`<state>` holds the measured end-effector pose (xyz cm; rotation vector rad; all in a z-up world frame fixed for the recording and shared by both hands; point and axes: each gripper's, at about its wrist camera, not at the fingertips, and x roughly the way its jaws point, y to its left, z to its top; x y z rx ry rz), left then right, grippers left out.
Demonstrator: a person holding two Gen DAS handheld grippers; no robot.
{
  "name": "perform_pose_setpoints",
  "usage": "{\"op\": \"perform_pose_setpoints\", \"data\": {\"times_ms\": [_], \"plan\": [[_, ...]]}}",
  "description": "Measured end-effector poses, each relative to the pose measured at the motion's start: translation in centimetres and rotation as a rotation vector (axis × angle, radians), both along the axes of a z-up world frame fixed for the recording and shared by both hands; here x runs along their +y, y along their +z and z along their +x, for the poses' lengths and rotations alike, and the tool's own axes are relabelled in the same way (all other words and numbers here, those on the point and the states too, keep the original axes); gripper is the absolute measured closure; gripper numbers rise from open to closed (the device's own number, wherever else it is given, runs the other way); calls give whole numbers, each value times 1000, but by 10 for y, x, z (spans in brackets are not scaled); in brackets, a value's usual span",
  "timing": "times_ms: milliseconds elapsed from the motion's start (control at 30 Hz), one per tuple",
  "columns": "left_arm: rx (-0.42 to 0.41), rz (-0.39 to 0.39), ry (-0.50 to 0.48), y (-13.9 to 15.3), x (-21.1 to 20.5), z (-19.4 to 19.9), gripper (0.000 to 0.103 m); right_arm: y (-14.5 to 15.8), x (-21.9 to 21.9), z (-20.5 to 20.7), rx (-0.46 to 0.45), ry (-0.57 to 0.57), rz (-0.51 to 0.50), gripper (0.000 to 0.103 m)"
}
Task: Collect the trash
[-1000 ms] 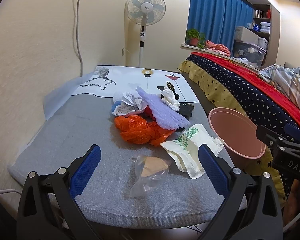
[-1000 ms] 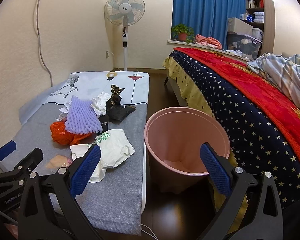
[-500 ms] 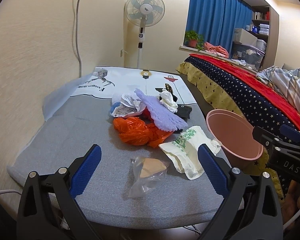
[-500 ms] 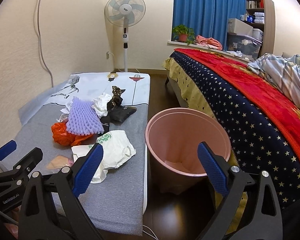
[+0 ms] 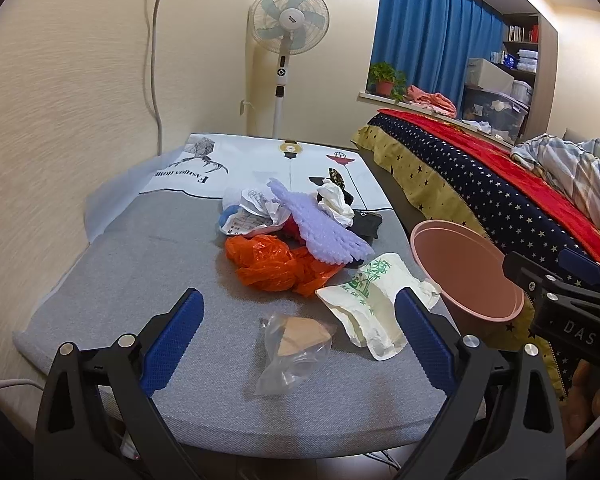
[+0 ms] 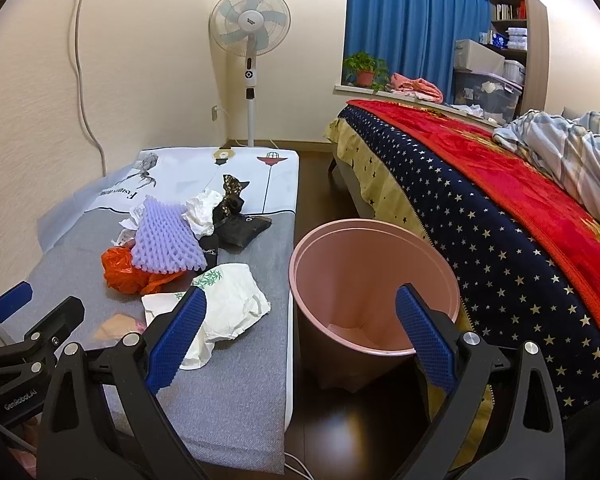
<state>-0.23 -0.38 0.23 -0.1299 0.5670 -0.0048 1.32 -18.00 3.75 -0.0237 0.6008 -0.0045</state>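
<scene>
Left claw: fingers spread wide, nothing between them.
Right claw: fingers spread wide, likewise empty.

standing fan, blue curtain, starred bedspread, potted plant

The clear bag sits half hidden behind the left gripper (its contents unreadable).

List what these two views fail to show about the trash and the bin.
- Bin floor: right wrist view, near rim hides most; a pale patch shows, unidentifiable.
- Bin in left wrist view: right hand-held gripper covers its near side.
- Under the purple foam net: pile hidden in both views.
- Clear bag contents: tan shape, unidentifiable.
- Crumpled paper print: too small.
</scene>
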Motion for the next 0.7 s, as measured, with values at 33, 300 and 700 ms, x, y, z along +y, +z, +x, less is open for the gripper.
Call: {"op": "perform_pose_setpoints", "data": {"times_ms": [33, 300, 700], "plan": [[2, -2, 2, 0, 0, 0, 10, 0, 0, 0, 1, -2, -2, 8], [-1, 1, 4, -1, 0, 0, 10, 0, 0, 0, -2, -2, 2, 8], [18, -5, 12, -6, 4, 1, 21, -3, -5, 4, 20, 19, 70, 38]]}}
